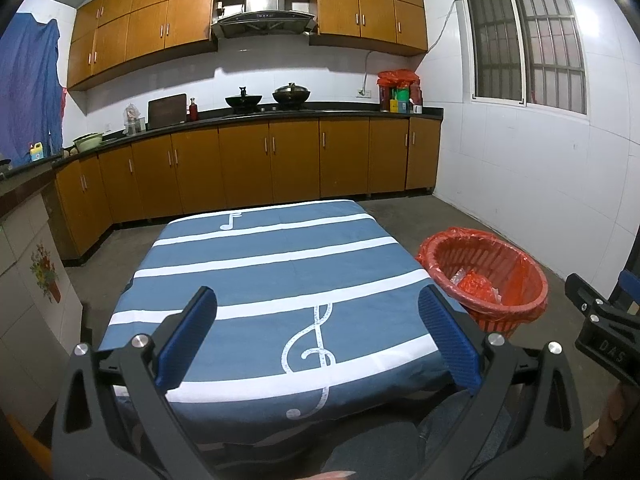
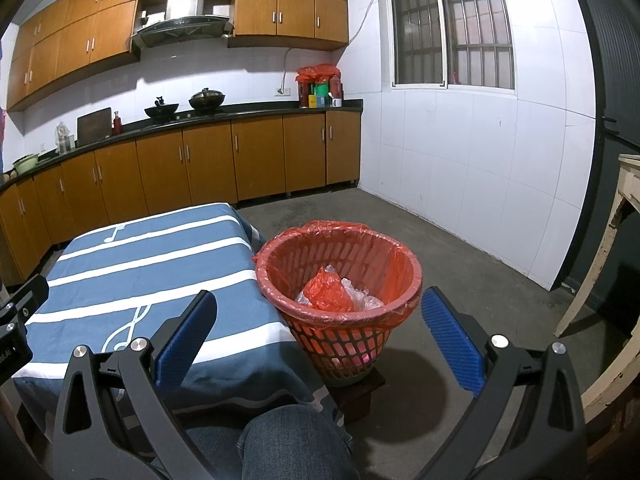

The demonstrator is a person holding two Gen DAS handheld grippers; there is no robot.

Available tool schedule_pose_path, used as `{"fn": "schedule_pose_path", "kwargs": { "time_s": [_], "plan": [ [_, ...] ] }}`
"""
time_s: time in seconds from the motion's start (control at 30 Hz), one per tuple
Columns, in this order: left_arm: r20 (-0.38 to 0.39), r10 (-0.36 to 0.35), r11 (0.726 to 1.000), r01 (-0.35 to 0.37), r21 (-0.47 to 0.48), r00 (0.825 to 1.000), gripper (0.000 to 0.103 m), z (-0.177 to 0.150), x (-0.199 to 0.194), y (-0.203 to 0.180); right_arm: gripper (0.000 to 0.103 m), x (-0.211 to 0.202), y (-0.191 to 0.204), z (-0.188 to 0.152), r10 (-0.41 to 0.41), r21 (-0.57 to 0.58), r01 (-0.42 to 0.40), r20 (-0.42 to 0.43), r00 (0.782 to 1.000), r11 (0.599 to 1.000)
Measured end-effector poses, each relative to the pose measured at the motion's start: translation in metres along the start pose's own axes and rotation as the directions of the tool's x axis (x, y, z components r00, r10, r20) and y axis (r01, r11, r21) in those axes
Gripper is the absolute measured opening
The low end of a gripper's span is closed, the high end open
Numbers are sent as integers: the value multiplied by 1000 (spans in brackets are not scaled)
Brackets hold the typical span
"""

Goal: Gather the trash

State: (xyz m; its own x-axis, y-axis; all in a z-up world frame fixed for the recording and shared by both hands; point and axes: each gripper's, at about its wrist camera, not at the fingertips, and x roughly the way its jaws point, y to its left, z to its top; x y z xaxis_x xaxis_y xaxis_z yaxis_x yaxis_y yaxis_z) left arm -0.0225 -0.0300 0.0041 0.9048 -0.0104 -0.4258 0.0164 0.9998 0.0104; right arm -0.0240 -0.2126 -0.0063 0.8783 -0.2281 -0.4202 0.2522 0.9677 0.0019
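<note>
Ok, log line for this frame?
left gripper: open, empty | right gripper: open, empty | table: no trash seen | bin: holds bags

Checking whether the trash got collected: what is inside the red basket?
The red basket holds a red liner, a crumpled red plastic bag and clear plastic wrap. Anything beneath them is hidden.

Only one bit of lettering reads — "DAS", in pale capitals on the black body of the right tool (image 1: 604, 320), right of the red bin (image 1: 486, 276). Labels on the bottles (image 1: 400, 98) on the far counter are too small to read.
</note>
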Motion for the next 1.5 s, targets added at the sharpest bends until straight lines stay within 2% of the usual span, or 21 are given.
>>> {"fn": "schedule_pose_path", "kwargs": {
  "time_s": [1.5],
  "plan": [
    [-5,-11,1000,11,-3,1000,99,-2,3,-6,101,1,-1,0,0,-2,0,1,1000,1000]
  ]
}}
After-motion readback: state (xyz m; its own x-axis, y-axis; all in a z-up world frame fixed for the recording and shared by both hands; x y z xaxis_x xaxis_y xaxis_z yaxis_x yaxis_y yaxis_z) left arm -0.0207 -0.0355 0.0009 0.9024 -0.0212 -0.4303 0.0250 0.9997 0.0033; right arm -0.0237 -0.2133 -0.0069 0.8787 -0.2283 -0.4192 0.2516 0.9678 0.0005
